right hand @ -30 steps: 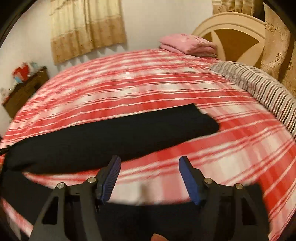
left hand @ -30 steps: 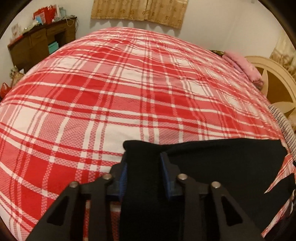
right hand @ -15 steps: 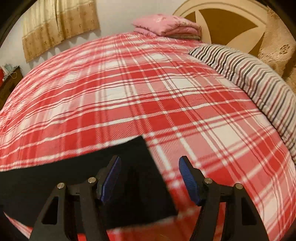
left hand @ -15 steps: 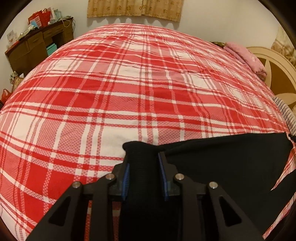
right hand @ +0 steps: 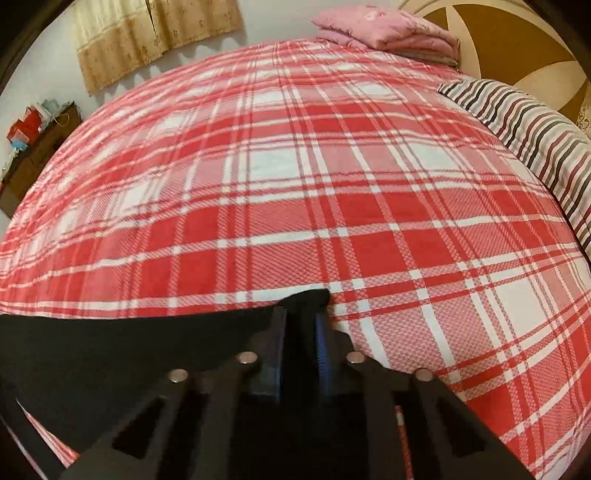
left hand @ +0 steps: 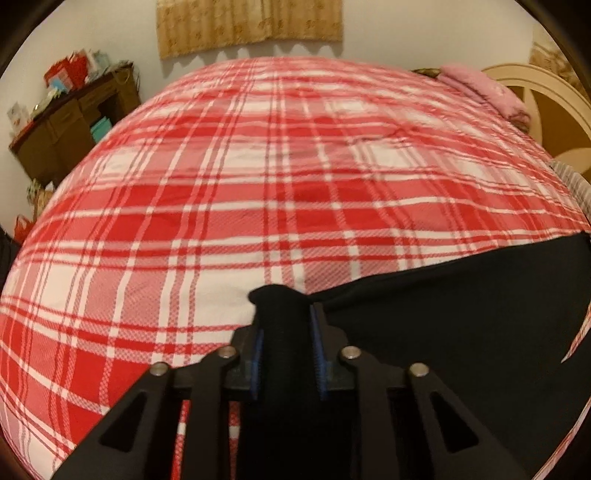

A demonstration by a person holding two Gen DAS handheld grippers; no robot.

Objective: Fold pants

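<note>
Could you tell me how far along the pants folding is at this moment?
Early stage. Done: the black pants lie stretched across the plaid bedspread, and both ends are gripped. In hand: the left gripper pinches one end; the right gripper, jaws just closed, pinches the other. Left: carrying one end over the other; no finished fold is visible.

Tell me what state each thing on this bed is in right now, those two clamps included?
left gripper: just closed, clamped on a bunched end of the pants.
right gripper: just closed, clamped on another corner.
black pants: stretched flat on the bed.
plaid bedspread: spread out.
pink blanket: folded by the headboard.
</note>
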